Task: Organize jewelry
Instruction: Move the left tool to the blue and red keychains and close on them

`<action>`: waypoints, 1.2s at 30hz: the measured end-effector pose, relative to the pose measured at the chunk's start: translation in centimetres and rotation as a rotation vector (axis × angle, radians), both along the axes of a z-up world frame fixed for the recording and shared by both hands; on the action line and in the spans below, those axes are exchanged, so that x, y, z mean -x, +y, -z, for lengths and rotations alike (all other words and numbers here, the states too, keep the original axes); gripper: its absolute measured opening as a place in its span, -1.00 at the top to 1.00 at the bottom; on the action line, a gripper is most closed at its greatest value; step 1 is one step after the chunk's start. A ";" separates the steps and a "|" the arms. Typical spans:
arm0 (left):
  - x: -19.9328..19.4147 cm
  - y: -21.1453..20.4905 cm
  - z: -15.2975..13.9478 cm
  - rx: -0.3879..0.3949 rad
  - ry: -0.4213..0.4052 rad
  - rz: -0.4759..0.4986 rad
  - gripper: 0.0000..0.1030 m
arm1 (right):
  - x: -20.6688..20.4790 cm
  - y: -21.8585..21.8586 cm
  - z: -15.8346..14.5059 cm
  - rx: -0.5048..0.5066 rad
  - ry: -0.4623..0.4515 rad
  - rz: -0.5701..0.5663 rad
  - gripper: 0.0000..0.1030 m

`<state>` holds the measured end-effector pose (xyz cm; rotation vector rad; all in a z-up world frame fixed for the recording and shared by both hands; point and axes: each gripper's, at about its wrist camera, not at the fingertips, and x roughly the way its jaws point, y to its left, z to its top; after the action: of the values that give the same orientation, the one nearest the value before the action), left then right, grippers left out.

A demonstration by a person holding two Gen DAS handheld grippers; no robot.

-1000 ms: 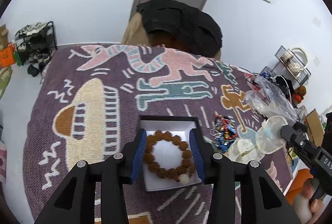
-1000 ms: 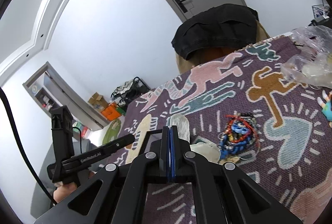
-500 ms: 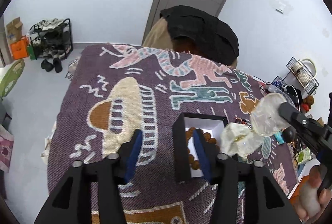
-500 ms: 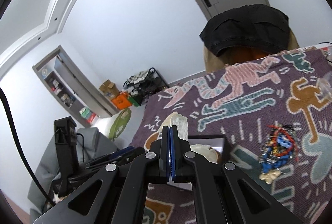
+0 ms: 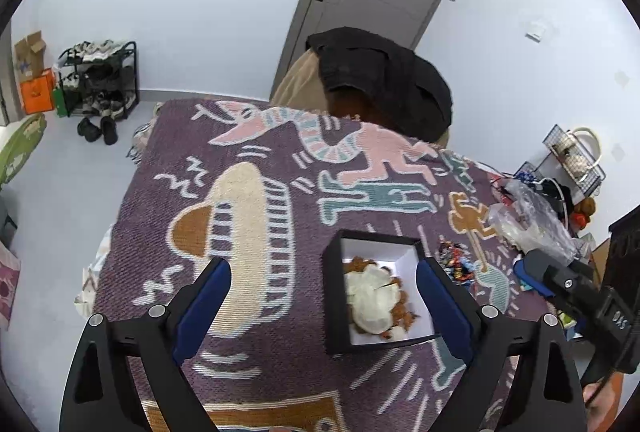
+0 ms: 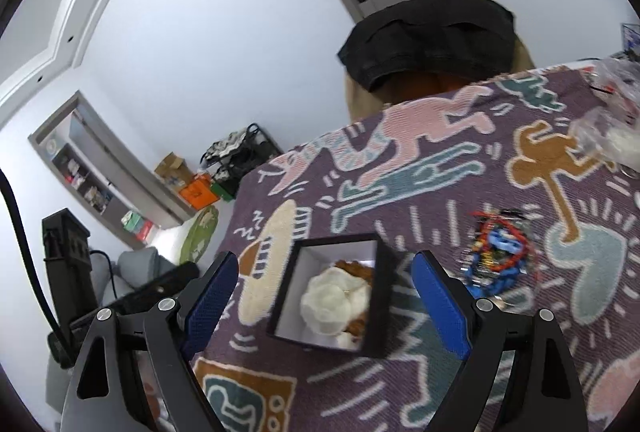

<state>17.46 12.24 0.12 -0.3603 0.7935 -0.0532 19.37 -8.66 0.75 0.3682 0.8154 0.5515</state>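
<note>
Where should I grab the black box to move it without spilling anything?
Grip the black box across its two opposite outer walls, coming down from above. It sits open-topped and upright with straight, parallel sides, and the white pouch and brown beads inside stay clear.

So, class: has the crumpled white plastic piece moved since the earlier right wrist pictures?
Yes. It has left the right gripper, whose jaws are opening, and now lies in the black box on the brown bead bracelet.

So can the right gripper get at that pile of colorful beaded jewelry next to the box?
Probably yes. The colorful beaded jewelry lies uncovered on the blanket, just right of the right gripper, whose opening jaws hold nothing; the black box sits apart.
</note>
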 end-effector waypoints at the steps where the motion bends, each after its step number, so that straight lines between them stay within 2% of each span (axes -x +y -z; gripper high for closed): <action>1: 0.0 -0.6 -0.2 -0.007 -0.006 0.008 -0.90 | 0.0 -0.5 0.1 -0.001 0.004 0.009 -0.72; 4: 0.1 -1.8 -0.6 -0.042 -0.008 0.004 -0.94 | 0.6 -2.3 0.2 -0.014 0.008 0.043 -0.72; 10: 0.4 -4.1 -1.1 -0.052 -0.019 0.050 -0.97 | 1.8 -6.1 0.4 -0.040 0.012 0.120 -0.72; 17: 1.1 -7.1 -2.3 -0.039 -0.065 0.115 -0.99 | 3.1 -10.2 0.0 -0.001 0.002 0.241 -0.72; 22: 0.9 -9.1 -2.5 -0.023 -0.059 0.159 -0.99 | 3.7 -12.8 0.2 -0.020 0.015 0.258 -0.72; 27: 0.8 -11.1 -2.5 -0.039 -0.059 0.190 -0.99 | 4.1 -14.8 0.8 -0.027 0.043 0.265 -0.73; 31: 0.6 -13.0 -2.5 -0.059 -0.055 0.223 -0.99 | 4.7 -15.6 1.1 -0.015 0.035 0.266 -0.88; 36: 0.1 -15.3 -2.3 -0.081 -0.043 0.250 -0.99 | 5.3 -17.6 1.4 -0.030 0.032 0.291 -0.89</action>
<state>17.31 -3.08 2.47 -0.1814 0.7926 -0.2618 14.03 -26.31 -0.65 0.5143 0.7685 0.2872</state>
